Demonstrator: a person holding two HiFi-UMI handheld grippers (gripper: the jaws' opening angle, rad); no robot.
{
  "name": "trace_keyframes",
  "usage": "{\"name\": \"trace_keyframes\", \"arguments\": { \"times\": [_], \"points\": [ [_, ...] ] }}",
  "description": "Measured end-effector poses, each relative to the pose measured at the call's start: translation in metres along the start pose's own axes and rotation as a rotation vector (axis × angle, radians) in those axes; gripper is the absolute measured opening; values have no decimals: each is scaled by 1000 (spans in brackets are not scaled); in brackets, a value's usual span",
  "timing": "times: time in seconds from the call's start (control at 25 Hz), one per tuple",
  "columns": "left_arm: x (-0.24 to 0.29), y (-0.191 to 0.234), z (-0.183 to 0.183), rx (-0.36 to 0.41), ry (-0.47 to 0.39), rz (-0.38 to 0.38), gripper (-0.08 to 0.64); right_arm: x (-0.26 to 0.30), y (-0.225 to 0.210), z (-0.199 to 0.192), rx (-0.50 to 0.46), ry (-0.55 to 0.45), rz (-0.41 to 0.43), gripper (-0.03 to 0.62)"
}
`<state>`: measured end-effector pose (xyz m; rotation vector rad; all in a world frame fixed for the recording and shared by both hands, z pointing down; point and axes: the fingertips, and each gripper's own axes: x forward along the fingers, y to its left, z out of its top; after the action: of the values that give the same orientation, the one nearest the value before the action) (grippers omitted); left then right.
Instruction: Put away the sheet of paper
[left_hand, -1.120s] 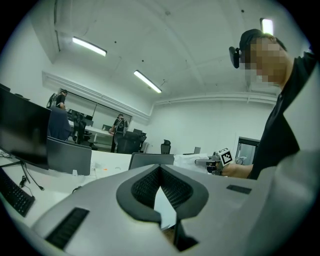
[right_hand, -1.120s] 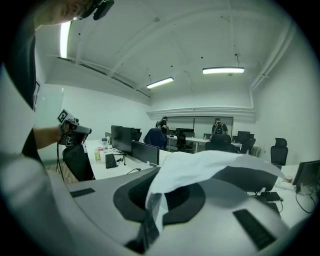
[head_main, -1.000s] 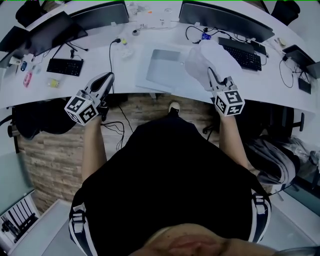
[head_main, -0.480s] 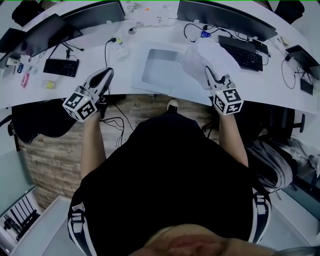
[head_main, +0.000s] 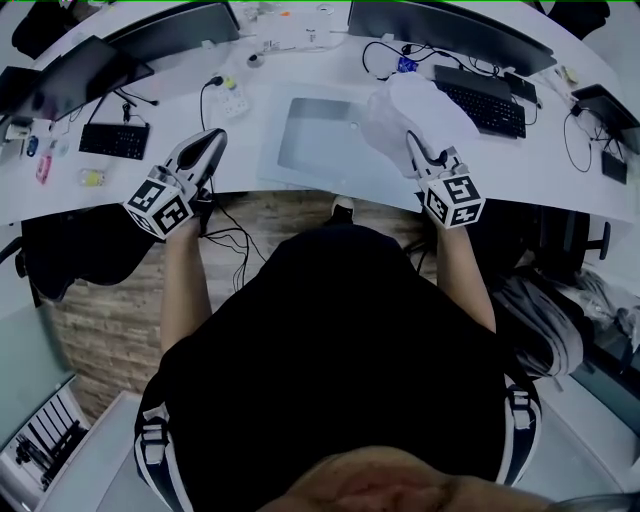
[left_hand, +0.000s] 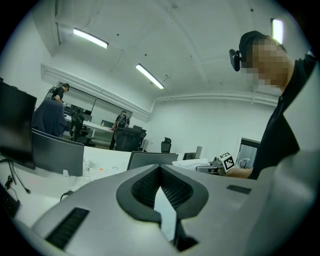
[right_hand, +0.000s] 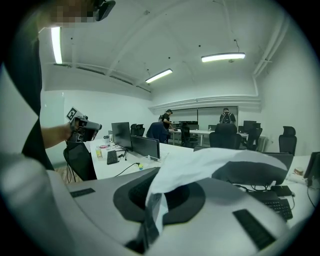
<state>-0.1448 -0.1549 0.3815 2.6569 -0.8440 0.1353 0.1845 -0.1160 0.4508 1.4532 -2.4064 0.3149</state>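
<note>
A crumpled white sheet of paper (head_main: 415, 105) hangs over the white desk (head_main: 300, 180), pinched at its near edge in my right gripper (head_main: 412, 142). In the right gripper view the paper (right_hand: 210, 167) drapes out of the shut jaws of that gripper (right_hand: 159, 172) and hides the desk behind it. My left gripper (head_main: 212, 142) hovers at the desk's front edge, left of a grey flat pad (head_main: 318, 135). In its own view the left gripper (left_hand: 160, 167) has its jaws together and nothing held.
A large pale mat (head_main: 300, 165) lies under the grey pad. Keyboards (head_main: 112, 140) (head_main: 480, 100), monitors (head_main: 170, 25) (head_main: 450, 35), a power strip (head_main: 232, 98) and cables crowd the back of the desk. People sit at far desks (right_hand: 162, 130).
My right gripper has carried the paper a little further over the desk and leftward. The left gripper has barely shifted.
</note>
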Motion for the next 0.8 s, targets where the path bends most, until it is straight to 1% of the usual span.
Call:
{"name": "trace_keyframes", "arguments": {
  "times": [0.44,0.8],
  "points": [
    [18,20,3,-11,24,-8,21,17,-5,-13,31,39,17,14],
    [32,26,1,-16,40,-20,21,26,-16,-22,47,55,23,14]
  ]
}}
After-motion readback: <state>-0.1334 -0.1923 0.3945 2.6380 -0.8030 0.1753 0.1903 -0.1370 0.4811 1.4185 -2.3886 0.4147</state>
